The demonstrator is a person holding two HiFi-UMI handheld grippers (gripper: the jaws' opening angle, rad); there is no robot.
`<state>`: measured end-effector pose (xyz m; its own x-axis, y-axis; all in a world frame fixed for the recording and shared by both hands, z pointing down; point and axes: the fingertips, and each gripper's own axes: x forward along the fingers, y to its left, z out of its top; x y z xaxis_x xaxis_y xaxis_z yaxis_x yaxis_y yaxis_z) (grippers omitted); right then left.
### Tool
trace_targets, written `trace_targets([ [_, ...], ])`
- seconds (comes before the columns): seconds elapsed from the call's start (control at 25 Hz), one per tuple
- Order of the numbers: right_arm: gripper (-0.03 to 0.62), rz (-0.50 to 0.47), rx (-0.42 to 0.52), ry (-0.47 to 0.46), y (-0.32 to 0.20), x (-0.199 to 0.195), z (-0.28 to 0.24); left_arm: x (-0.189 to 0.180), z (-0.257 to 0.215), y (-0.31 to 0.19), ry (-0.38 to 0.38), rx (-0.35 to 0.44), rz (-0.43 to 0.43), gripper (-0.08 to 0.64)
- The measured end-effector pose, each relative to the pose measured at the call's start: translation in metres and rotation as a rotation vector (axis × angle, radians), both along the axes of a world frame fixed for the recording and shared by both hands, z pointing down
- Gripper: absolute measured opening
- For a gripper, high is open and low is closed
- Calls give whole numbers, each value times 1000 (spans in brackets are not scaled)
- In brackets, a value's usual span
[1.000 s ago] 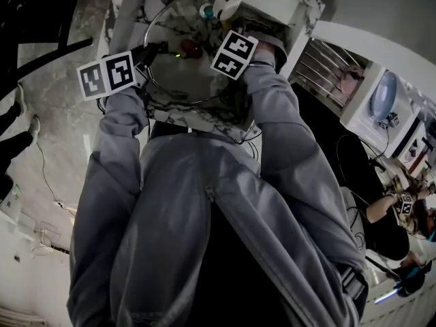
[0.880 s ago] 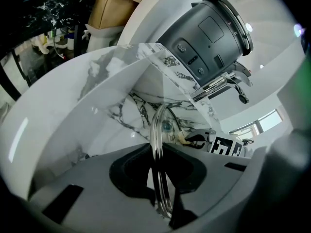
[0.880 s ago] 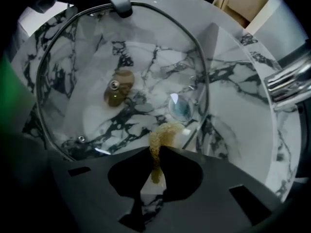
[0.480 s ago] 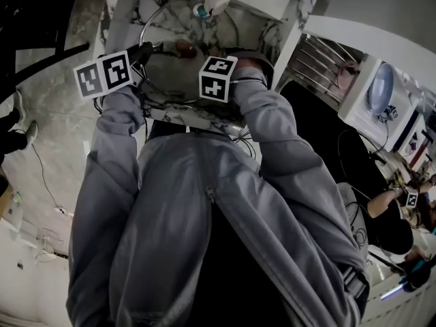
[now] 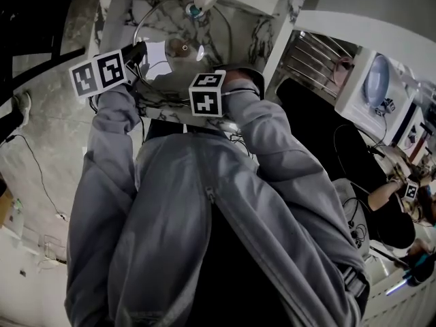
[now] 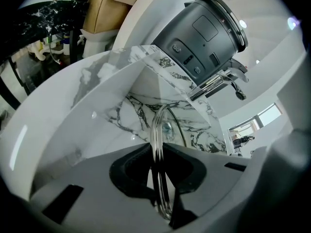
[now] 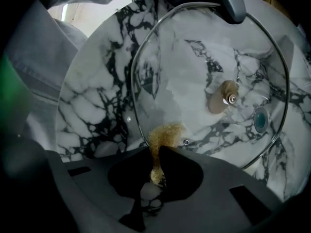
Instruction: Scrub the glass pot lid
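The glass pot lid (image 5: 178, 41) stands tilted in the marble sink (image 5: 262, 26). My left gripper (image 6: 158, 154) is shut on the lid's rim (image 6: 156, 130), which runs edge-on between its pads. In the head view that gripper (image 5: 139, 50) meets the lid's left edge. My right gripper (image 7: 156, 154) is shut on a golden scouring pad (image 7: 164, 136). The pad presses on the lid's glass (image 7: 194, 67) near its lower rim, left of the knob (image 7: 224, 99). In the head view the right gripper's jaws are hidden behind its marker cube (image 5: 206, 92).
A grey cylindrical appliance (image 6: 204, 28) and a chrome tap (image 6: 221, 83) stand above the sink. The drain (image 7: 261, 119) shows through the glass. A wire rack (image 5: 317, 60) and another person (image 5: 388, 206) are to the right.
My right gripper has swept across the lid from its far right side toward the near edge, turning as it went. The left gripper has kept its hold on the rim.
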<state>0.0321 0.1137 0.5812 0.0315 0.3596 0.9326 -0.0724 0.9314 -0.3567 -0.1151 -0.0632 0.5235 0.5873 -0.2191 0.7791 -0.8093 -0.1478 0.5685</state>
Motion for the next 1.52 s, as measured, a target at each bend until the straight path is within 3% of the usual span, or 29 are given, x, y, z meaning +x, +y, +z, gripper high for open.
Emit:
trace_targets([
  [0.16,49,11,-61,-75,14,-14,-15,1,0,-1,-2,6,5,66],
  [0.4,49,166,-149,-357,8,-41,-68,2,0,0,-6,2,7,66],
  [0.64,49,266,-46,-484,-27,-33,-107,1,1,2,-8,-5,3,66],
  [0.8,49,324,46,-509,-52,-20,-118,1,2,1,-11,-7,6,66],
  [1.04,48,402,164,-488,-82,8,-119,3,0,1,-21,-4,14,66],
  [1.2,49,481,368,-452,-128,37,-121,3,1,0,-25,-6,18,66],
  [1.4,49,452,782,-197,-211,106,-124,3,0,0,-28,-8,20,66],
  [1.52,49,333,890,-33,-244,136,-112,3,0,-1,-32,-8,19,66],
])
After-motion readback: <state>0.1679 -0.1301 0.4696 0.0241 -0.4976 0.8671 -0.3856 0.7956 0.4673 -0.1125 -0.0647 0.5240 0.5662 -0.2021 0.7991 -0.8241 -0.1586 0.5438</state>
